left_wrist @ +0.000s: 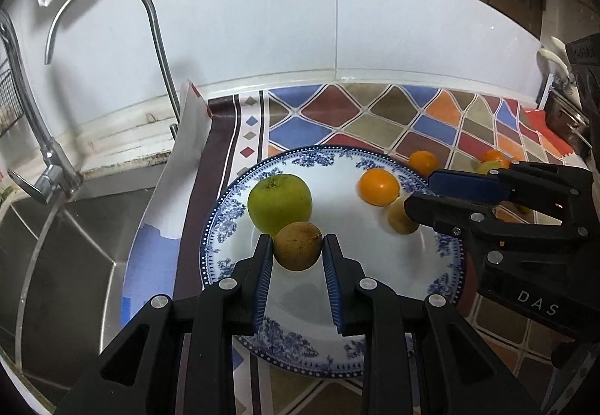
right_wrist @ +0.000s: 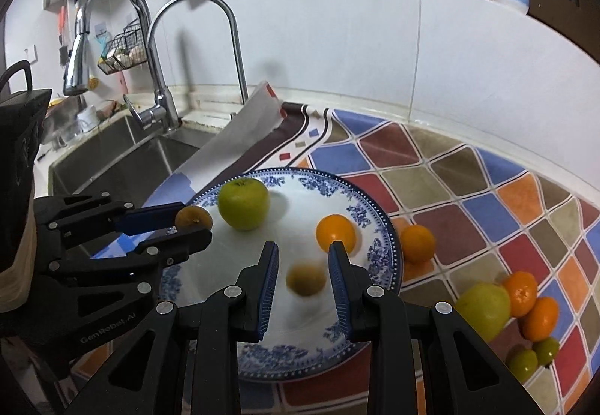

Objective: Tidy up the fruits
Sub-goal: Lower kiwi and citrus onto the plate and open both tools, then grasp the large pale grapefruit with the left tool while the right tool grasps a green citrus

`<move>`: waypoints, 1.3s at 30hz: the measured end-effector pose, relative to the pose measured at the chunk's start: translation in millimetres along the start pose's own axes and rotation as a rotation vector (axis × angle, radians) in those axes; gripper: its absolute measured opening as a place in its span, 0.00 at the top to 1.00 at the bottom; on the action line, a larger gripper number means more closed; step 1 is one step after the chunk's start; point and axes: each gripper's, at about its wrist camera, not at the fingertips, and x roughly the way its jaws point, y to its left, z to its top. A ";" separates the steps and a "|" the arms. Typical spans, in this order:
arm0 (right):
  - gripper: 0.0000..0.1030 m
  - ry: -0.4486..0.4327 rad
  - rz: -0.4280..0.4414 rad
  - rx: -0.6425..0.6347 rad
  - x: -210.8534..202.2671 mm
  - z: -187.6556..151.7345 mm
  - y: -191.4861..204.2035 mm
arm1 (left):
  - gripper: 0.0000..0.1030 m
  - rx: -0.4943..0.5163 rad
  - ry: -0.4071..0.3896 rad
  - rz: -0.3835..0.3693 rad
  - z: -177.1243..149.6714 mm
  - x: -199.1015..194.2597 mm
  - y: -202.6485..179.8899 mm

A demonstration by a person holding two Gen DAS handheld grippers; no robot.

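A: Sink (left_wrist: 75, 246) far left, then faucet (left_wrist: 150, 40), then plate (left_wrist: 225, 227) on the patterned table (left_wrist: 337, 122). Status?

B: Left tongs (left_wrist: 297, 253) clenched on brown fruit (left_wrist: 298, 246), pads pressing both sides, over plate's left part, just in front of green apple (left_wrist: 279, 203). Can't tell if it's touching plate or hanging above it.

A: Right side?

B: Right tongs (right_wrist: 304, 278) at narrowest, but small yellowish fruit (right_wrist: 305, 280) between the fingers is blurred w/ gaps either side. Looks like not gripped, prob. lying or rolling on plate. Judgement only.

A: What's on plate so far?

B: Apple, one orange (right_wrist: 335, 233) near right rim, plus the 2 small ones at the tongs. So 2 settled, 2 arriving.

A: Left to do?

B: Orange just outside rim (right_wrist: 417, 242), touching or nearly. Further right, a cluster on table: bigger green fruit (right_wrist: 483, 310), two oranges (right_wrist: 519, 293), two small green ones (right_wrist: 523, 364). Approx. six to go, so under halfway imo.
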 end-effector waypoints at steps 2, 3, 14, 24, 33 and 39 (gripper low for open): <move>0.72 0.006 0.001 0.001 4.6 0.2 -1.4 | 0.72 -0.005 0.005 -0.002 0.5 3.3 1.4; 0.72 0.006 0.001 0.007 5.7 0.3 -2.7 | 0.64 -0.009 0.006 -0.003 0.6 3.4 1.8; 0.65 -0.027 -0.039 0.049 -20.2 -2.7 -6.7 | 0.47 -0.012 -0.065 0.022 2.1 -31.3 -6.7; 0.50 -0.119 -0.116 0.062 -81.5 -15.8 -8.8 | 0.31 -0.008 -0.161 0.037 -1.5 -83.7 -32.6; 0.46 -0.196 -0.167 0.052 -136.8 -29.6 -22.1 | 0.31 0.011 -0.243 0.024 -1.6 -116.1 -74.0; 0.46 -0.215 -0.193 0.059 -160.1 -41.1 -43.9 | 0.31 0.020 -0.255 0.013 -1.8 -121.5 -104.6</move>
